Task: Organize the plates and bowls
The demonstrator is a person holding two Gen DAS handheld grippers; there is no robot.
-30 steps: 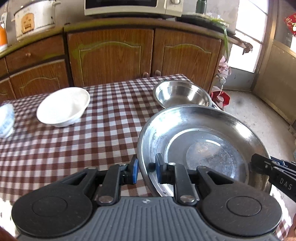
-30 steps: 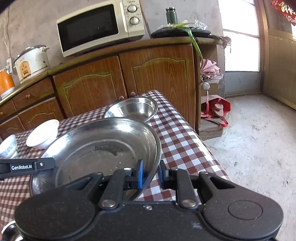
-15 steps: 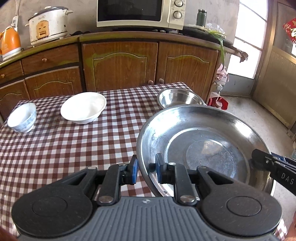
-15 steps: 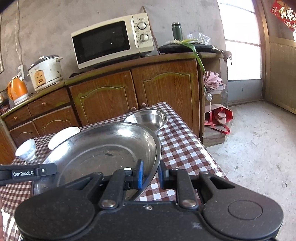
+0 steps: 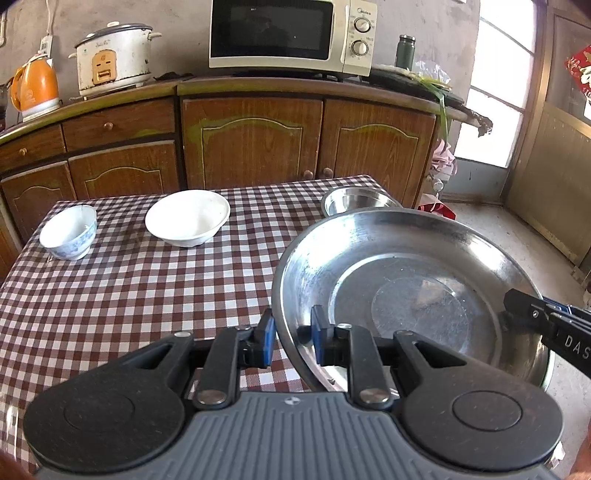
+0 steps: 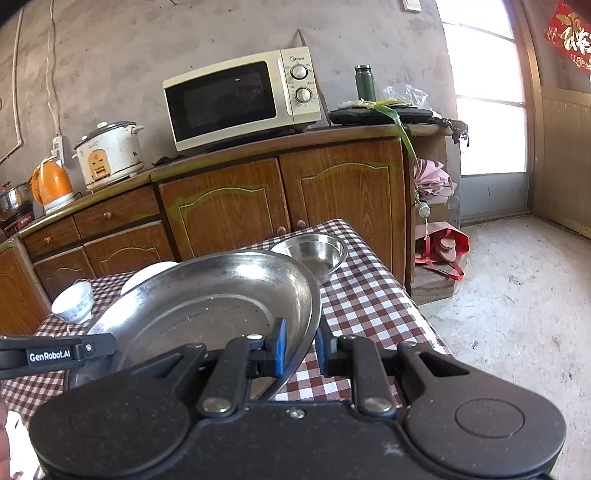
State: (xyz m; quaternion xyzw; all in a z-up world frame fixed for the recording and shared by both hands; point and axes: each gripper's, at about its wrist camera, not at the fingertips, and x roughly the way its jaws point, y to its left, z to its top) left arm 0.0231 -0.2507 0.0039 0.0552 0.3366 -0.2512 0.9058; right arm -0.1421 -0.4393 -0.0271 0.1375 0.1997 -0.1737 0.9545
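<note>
Above checked table [image 5: 129, 295], both jaws clamp a wide, shiny, scuffed steel plate [image 5: 406, 280].

Four dishes in all: one large steel plate [image 5: 406, 280], one small steel bowl [image 5: 354, 199], one wide white bowl [image 5: 187, 218] and one small blue-patterned bowl [image 5: 70, 232]. Behind them stand one microwave [image 5: 291, 35], one rice cooker [image 5: 112, 59], one orange kettle [image 5: 35, 86] and one green flask [image 5: 405, 51]. Two grippers show.
</note>
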